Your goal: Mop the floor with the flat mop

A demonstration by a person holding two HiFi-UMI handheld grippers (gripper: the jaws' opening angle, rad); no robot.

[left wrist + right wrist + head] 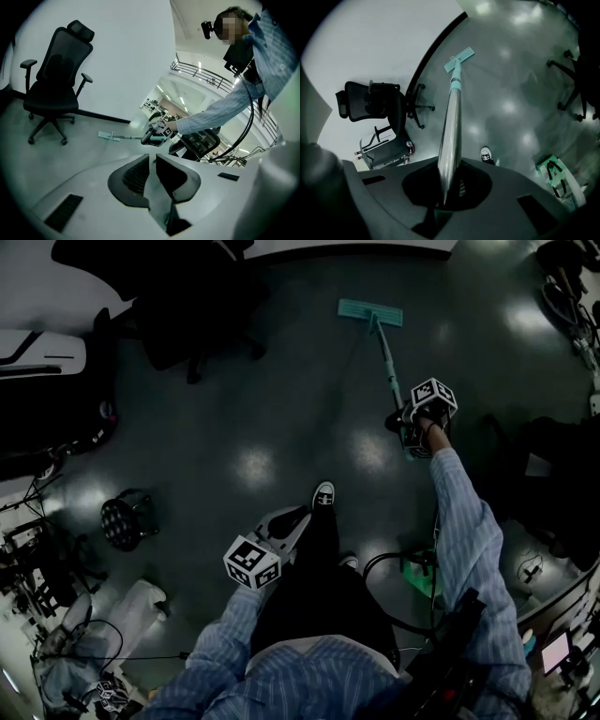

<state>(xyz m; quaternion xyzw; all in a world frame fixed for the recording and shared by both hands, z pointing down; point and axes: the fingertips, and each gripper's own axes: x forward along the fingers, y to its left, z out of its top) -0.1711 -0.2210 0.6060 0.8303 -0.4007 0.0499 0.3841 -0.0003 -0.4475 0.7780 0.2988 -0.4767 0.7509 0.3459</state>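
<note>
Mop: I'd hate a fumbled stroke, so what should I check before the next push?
1. Right hand-held gripper shut on handle: ok.
2. Mop head flat on floor: ok.
3. Left hand-held gripper helping on handle: not ok; it is shut, empty and away from the handle.
4. Chair apart from mop head: ok.
5. Floor ahead wet or dry: cannot tell.

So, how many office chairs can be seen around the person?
2, in the right gripper view: one office chair by the wall, the other beyond the flat mop, at the picture's edge. More may be hidden.
</note>
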